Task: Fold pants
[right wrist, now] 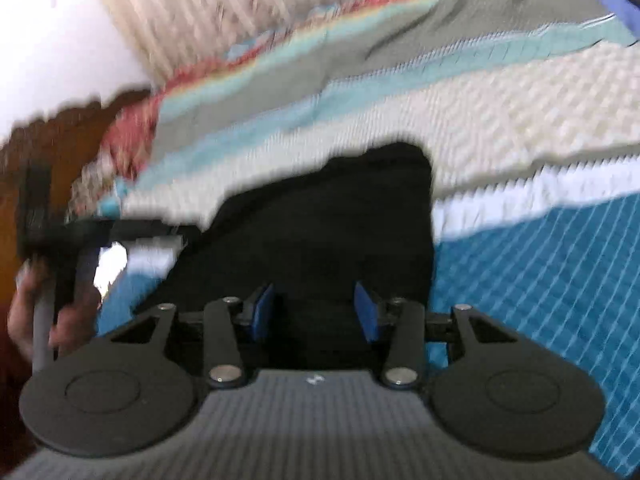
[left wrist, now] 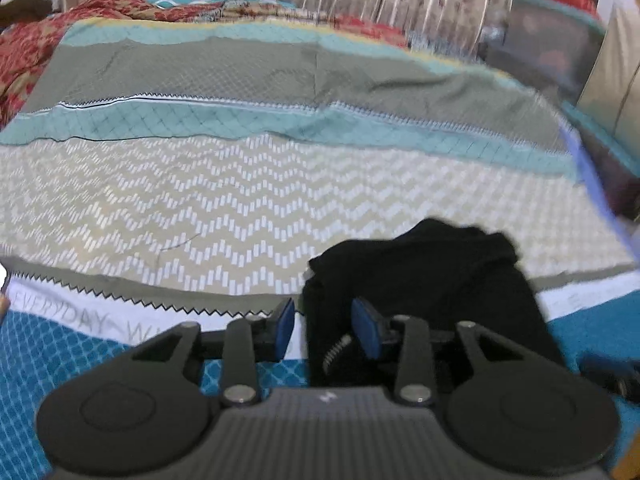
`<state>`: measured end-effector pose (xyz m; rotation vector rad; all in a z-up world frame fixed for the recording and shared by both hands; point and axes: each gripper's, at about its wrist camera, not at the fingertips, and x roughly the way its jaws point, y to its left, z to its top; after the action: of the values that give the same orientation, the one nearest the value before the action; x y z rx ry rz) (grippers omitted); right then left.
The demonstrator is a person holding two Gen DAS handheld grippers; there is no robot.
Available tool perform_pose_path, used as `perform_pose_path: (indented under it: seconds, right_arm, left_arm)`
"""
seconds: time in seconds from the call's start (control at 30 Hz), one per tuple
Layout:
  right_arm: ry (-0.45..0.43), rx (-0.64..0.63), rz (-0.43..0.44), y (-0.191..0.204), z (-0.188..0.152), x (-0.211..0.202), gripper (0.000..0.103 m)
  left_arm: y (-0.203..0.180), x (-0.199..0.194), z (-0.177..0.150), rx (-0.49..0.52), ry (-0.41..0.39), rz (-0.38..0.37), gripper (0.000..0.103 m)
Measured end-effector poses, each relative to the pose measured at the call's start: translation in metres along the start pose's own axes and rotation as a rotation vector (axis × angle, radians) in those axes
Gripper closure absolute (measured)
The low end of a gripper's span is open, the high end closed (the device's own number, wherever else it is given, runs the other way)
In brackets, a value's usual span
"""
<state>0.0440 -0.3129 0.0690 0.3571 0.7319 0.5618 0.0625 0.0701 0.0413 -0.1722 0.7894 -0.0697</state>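
Black pants point(left wrist: 424, 292): bunched in a compact heap on the patterned bedspread point(left wrist: 240, 208), near its front edge. Left gripper point(left wrist: 326, 330): jaws apart, the cloth's edge between the pads, not pinched. Right gripper point(right wrist: 316, 312): jaws apart over the heap; blur hides whether they touch it. Step: probably regrasping between folds. Next: find an edge and close on it.

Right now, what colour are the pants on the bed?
Black; the pants show best in the left wrist view.
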Motion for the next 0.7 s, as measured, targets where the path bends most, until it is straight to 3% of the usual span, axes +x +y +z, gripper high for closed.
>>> perform_pose_path:
  seconds: [0.13,0.27,0.4,0.5,0.7]
  right_arm:
    - [-0.005,0.003,-0.019,-0.001,0.034,0.022,0.063]
    - [0.059,0.001,-0.002,0.003,0.055,0.071,0.077]
    - [0.147,0.068,-0.005,0.006,0.060,0.113,0.082]
    - [0.202,0.084,-0.060,0.008,0.059,0.137,0.084]
    - [0.226,0.087,-0.149,0.008,0.062,0.164,0.099]
  left_arm:
    - [-0.010,-0.017,-0.008,-0.005,-0.016,-0.058,0.070]
    - [-0.019,-0.010,-0.024,-0.025,0.047,-0.107,0.070]
    - [-0.024,0.005,-0.036,-0.020,0.116,-0.074,0.070]
    - [-0.026,0.009,-0.041,-0.013,0.136,-0.048,0.071]
    - [-0.034,0.008,-0.045,0.013,0.138,-0.007,0.070]
